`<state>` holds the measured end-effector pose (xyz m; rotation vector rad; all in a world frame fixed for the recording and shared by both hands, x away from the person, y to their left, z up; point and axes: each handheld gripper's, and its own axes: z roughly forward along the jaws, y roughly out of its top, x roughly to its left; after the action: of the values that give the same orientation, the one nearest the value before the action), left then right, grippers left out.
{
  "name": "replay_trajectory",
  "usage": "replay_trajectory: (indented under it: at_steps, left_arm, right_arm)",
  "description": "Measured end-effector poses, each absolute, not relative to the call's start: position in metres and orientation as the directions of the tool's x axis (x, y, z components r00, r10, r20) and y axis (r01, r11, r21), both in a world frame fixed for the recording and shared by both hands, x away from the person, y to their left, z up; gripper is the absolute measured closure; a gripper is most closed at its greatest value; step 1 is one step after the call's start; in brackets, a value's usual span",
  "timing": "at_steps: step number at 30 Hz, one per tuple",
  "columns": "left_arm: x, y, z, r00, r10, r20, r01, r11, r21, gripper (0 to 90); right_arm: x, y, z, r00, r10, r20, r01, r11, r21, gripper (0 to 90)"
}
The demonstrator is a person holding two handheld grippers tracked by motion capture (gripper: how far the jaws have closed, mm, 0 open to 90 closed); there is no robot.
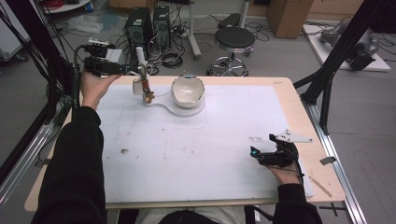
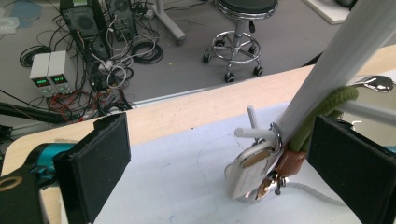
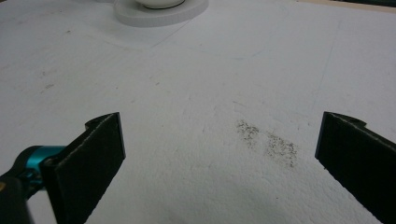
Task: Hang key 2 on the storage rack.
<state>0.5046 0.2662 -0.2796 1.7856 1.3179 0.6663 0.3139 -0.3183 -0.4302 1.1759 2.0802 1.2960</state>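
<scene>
Hanging from a short peg on the slanted white post (image 2: 327, 60) of a stand at the far left of the desk (image 1: 299, 112), the padlock (image 2: 250, 170) sits with a green cord (image 2: 327, 105) and a brown leather tab (image 2: 290, 163) bunched beside it. The left gripper (image 2: 219, 154) has its jaws spread wide on either side of the lock and post, pads pressing on nothing. The lock looks like a small, dense metal piece: rigid, smooth-sided and free to swing on its peg, so a squeeze across its flat body should hold better than one on the soft cord; whether keys dangle beneath it is hard to tell from this angle. A white bowl (image 1: 187, 89) rests on the stand's base just to the right. The right gripper (image 3: 219, 154) hovers low over the bare white mat (image 3: 196, 70) at the near right, wide open and empty.
</scene>
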Motion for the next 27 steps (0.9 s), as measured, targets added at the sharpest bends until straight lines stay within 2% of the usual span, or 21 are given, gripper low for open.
replay_trajectory:
  at_steps: [14,20,27]
  left_arm:
    - [0.474,0.270,-0.288,0.370,0.927,-0.060,0.506,-0.147,0.850,6.9]
    - [0.457,0.274,-0.296,0.401,0.911,-0.093,0.486,-0.125,0.865,6.9]
    - [0.442,0.275,-0.306,0.416,0.905,-0.083,0.486,-0.144,0.862,6.9]
  right_arm:
    - [0.313,-0.318,-0.429,-0.555,0.828,0.079,0.437,0.209,0.875,0.4]
    - [0.312,-0.318,-0.429,-0.556,0.827,0.078,0.436,0.211,0.875,0.4]
    - [0.312,-0.317,-0.429,-0.557,0.827,0.076,0.434,0.212,0.875,0.4]
